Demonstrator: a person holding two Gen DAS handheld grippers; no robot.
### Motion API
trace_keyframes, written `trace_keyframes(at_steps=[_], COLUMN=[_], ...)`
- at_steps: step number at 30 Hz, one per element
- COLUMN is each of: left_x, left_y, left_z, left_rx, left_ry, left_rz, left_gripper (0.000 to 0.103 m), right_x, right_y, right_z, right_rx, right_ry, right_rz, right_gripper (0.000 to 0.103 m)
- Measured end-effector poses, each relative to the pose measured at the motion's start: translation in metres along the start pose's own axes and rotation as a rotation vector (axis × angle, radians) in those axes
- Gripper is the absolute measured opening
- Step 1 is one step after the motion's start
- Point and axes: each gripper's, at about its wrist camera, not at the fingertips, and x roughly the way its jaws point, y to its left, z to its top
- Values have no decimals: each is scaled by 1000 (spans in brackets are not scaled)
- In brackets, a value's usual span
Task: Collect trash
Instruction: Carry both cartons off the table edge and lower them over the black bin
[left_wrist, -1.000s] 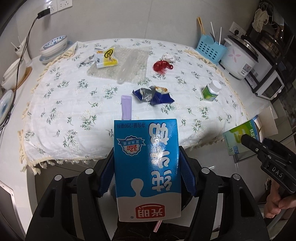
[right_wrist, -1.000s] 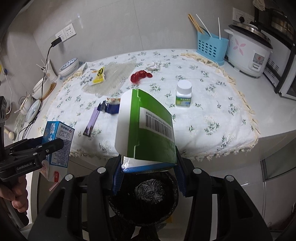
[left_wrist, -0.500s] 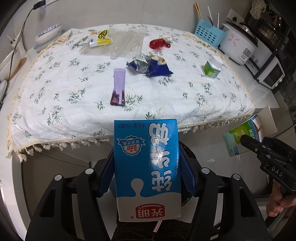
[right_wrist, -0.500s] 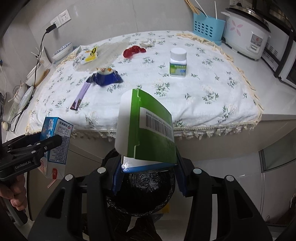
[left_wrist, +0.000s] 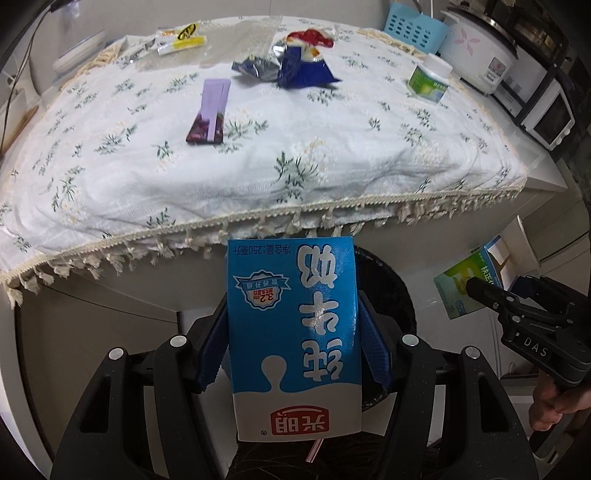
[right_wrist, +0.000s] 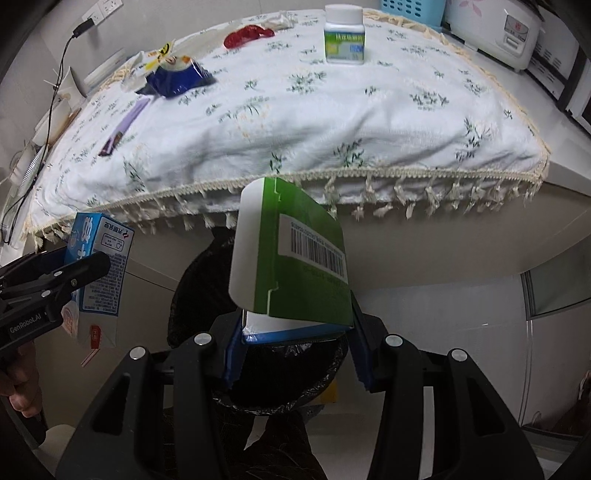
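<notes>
My left gripper (left_wrist: 293, 325) is shut on a blue and white milk carton (left_wrist: 293, 295), held upright between its blue pads. The carton hangs over the black-lined trash bin (left_wrist: 388, 291), which stands on the floor in front of the table's fringed edge. My right gripper (right_wrist: 295, 343) is shut on a green box (right_wrist: 306, 273) with a barcode and an open white flap. That box hangs over the same bin (right_wrist: 199, 291). Each gripper shows in the other's view: the left one (right_wrist: 92, 266) with its carton (right_wrist: 107, 254), the right one (left_wrist: 476, 288) with its box (left_wrist: 461, 284).
On the floral tablecloth (left_wrist: 295, 155) lie a purple wrapper (left_wrist: 210, 110), a blue snack bag (left_wrist: 303, 70), a red wrapper (left_wrist: 308, 37) and a yellow packet (left_wrist: 181, 38). A white pill bottle (left_wrist: 428, 83) stands at the right. A rice cooker (left_wrist: 476, 51) and blue basket (left_wrist: 413, 26) sit behind.
Both grippers have sunk with their loads from above the tabletop to below its fringed edge. The bin now looms larger beneath them. Neither grip has changed.
</notes>
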Motion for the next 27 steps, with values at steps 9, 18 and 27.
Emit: trace_keyframes(at_steps=[9,18,27], left_x=[30,54,82], left_y=[-6,-15,-36], left_z=[-6,-9,-16], left_rx=[45,57,91], left_ry=[22,50,88], left_rz=[42,33,15], left_gripper=[62,62,62], right_x=[22,31,13], right_y=[-4,-20,-43], right_z=[-9,-20,-33], right_rx=[-4,35,51], right_ry=[17,32,26], right_rz=[1,-3,-27], right_gripper=[45,45,45])
